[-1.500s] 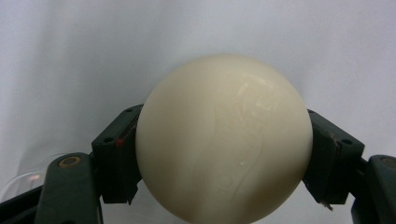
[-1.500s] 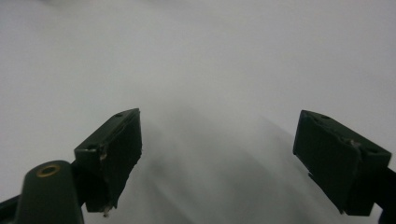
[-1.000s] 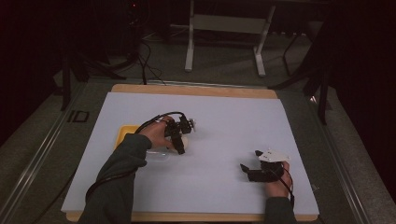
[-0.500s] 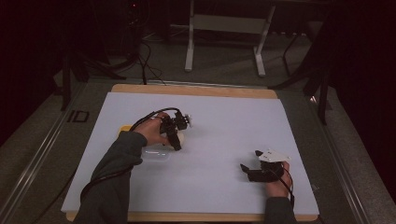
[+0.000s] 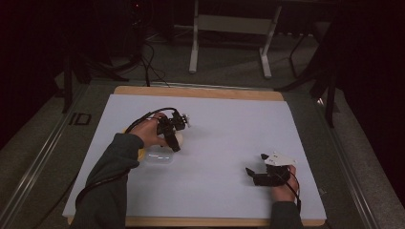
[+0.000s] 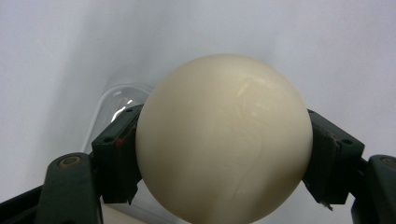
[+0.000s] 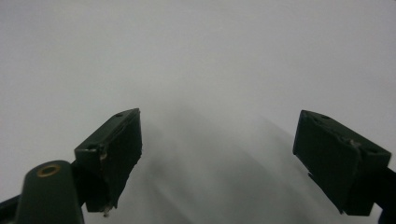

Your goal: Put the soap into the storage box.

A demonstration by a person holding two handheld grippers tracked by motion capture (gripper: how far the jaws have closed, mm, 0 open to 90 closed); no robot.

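White sheeting (image 5: 215, 143) is covering the wooden table, with dark floor and metal stands lying beyond at twelve o'clock. At about nine o'clock on the sheet, the left gripper (image 5: 175, 141) is clamping a smooth cream-coloured ball (image 6: 224, 140) between its black jaws, just above a clear plastic lidded container (image 5: 157, 157) that is lying beside a yellow thing (image 5: 140, 153), mostly hidden by the sleeve. The right gripper (image 5: 255, 175) is resting at five o'clock, jaws spread wide and holding nothing. Judging from this, the ball wants steady, even pressure across its widest part and a level carry, since a round, glossy surface could be slipping out easily.
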